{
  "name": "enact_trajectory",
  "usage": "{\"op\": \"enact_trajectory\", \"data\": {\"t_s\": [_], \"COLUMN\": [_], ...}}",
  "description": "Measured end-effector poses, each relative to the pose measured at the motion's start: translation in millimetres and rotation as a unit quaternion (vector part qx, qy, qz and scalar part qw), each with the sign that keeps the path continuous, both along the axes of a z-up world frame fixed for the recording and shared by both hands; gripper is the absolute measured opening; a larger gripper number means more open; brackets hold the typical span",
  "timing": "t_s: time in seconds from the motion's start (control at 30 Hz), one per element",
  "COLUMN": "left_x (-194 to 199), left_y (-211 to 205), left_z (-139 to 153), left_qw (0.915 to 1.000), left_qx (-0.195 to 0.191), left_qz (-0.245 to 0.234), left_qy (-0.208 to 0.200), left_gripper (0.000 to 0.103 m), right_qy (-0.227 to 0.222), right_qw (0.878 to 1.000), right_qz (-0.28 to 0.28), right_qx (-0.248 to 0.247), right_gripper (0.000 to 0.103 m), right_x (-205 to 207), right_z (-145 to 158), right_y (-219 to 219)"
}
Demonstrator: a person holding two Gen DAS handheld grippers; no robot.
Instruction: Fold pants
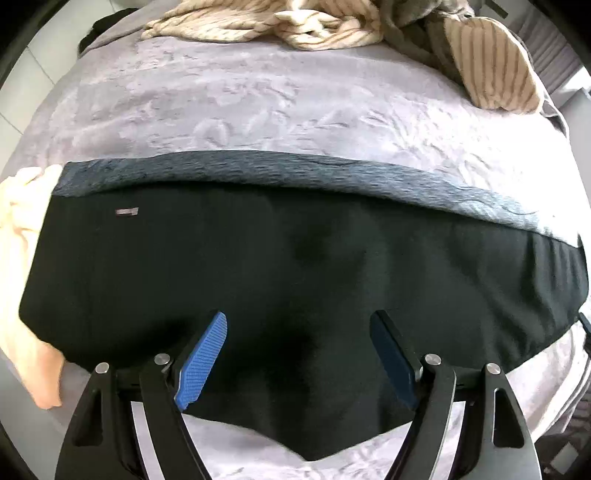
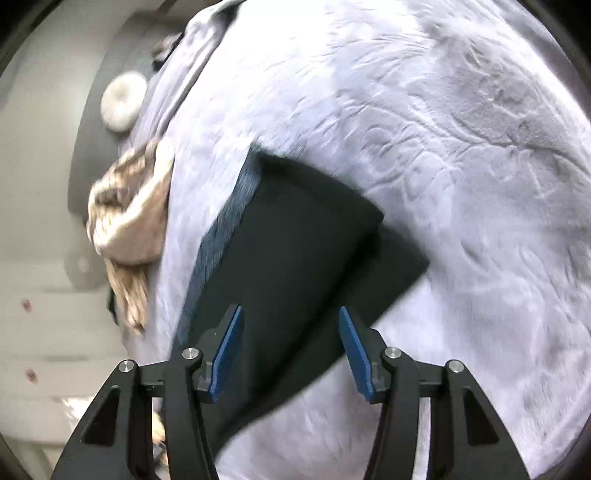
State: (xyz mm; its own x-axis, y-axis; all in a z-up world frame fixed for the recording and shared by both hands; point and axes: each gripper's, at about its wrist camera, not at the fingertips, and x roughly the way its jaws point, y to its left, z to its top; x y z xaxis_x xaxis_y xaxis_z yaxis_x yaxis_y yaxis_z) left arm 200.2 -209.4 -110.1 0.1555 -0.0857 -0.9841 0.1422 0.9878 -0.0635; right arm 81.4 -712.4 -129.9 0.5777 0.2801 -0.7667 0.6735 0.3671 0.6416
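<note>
Currently black pants [image 1: 295, 258] lie flat on grey blanket [image 1: 258, 103]. Left gripper [image 1: 299, 325] spread above them, pinching nothing; right gripper [image 2: 291, 314] also spread, empty.

Black pants [image 1: 258, 266] with ribbed grey-blue waistband [image 1: 258, 168]; lilac-grey embossed blanket [image 1: 229, 99]; beige, brown-striped cloth [image 1: 325, 26] at twelve o'clock; cream, possibly peach, fabric [image 1: 22, 236] at nine.

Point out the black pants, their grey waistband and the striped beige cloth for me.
black pants [image 1: 295, 258]: left wrist view, middle of the dark fabric.
grey waistband [image 1: 258, 170]: left wrist view, ribbed band.
striped beige cloth [image 1: 325, 26]: left wrist view, crumpled middle.
</note>
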Motion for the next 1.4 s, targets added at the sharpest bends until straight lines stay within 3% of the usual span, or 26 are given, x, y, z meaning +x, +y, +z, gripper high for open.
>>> {"op": "enact_trajectory", "data": {"t_s": [0.1,0.13,0.17,0.2,0.27,0.37,0.47,0.53,0.57,0.63,0.73,0.9,1.0,1.1,1.17,1.23,1.3,1.4], "left_x": [-1.8,-0.1,1.3,2.6,3.6,-3.7,-8.7,-9.0,-9.1,-4.8,2.8,34.6,59.9,73.3,78.4,87.7,95.5,87.9], "left_y": [-19.3,-25.8,-34.0,-37.5,-43.4,-37.3,-25.9,-26.0,-26.6,-31.0,-34.5,-80.5,-109.9,-90.7,-79.4,-74.9,-62.5,-45.1], "left_z": [-6.3,-9.5,-13.5,-16.5,-16.7,-24.2,-36.0,-33.4,-29.1,-17.3,-0.3,0.0,-22.1,-37.8,-37.9,-37.0,-25.7,-7.6], "left_qw": [0.9996,0.9995,0.9993,0.9992,0.9986,0.9986,0.9983,0.9982,0.9981,0.9983,0.9992,0.9985,0.9973,0.9967,0.9963,0.9965,0.9969,0.9957], "left_qx": [-0.007,-0.006,-0.004,-0.002,0.005,0.011,0.029,0.035,0.036,0.034,0.014,0.0,0.028,0.043,0.045,0.049,0.04,0.045], "left_qz": [-0.026,-0.031,-0.036,-0.04,-0.052,-0.051,-0.043,-0.041,-0.042,-0.045,-0.037,-0.044,-0.045,-0.028,-0.016,-0.003,0.015,0.0], "left_qy": [-0.002,0.0,0.006,0.009,0.0,0.013,0.026,0.028,0.028,0.015,-0.004,-0.033,-0.051,-0.062,-0.071,-0.068,-0.065,-0.081], "left_gripper": [0.081,0.081,0.081,0.081,0.081,0.081,0.081,0.081,0.081,0.081,0.081,0.081,0.081,0.081,0.081,0.081,0.081,0.081], "right_qy": [0.007,0.004,0.004,0.01,-0.001,-0.001,0.063,0.056,0.053,0.074,0.078,0.031,0.02,0.048,0.048,0.051,0.056,0.045], "right_qw": [1.0,0.999,0.999,0.999,0.999,0.999,0.995,0.996,0.997,0.996,0.99,0.97,0.951,0.933,0.926,0.926,0.934,0.944], "right_qz": [0.001,0.005,0.008,0.01,0.005,0.039,0.078,0.064,0.048,0.047,0.071,0.191,0.26,0.302,0.296,0.28,0.255,0.228], "right_qx": [0.029,0.036,0.039,0.042,0.047,0.025,0.005,0.033,0.039,0.002,-0.092,-0.15,-0.166,-0.19,-0.231,-0.25,-0.245,-0.235], "right_gripper": [0.056,0.046,0.013,0.008,0.008,0.008,0.009,0.012,0.021,0.035,0.035,0.035,0.035,0.035,0.034,0.034,0.034,0.04], "right_x": [9.4,14.7,19.2,22.6,19.0,10.8,4.6,-1.2,-4.5,-6.5,-8.0,56.2,111.1,145.5,159.7,173.8,177.7,160.0], "right_z": [-16.9,-23.0,-27.6,-31.2,-20.1,-3.7,-29.8,-40.7,-36.8,-20.0,23.5,47.1,24.8,-9.6,-15.3,-13.3,-4.6,19.6], "right_y": [0.6,3.8,7.6,11.9,16.4,23.8,22.7,17.1,15.9,18.6,30.7,81.4,123.5,150.6,153.1,146.1,134.1,113.9]}}
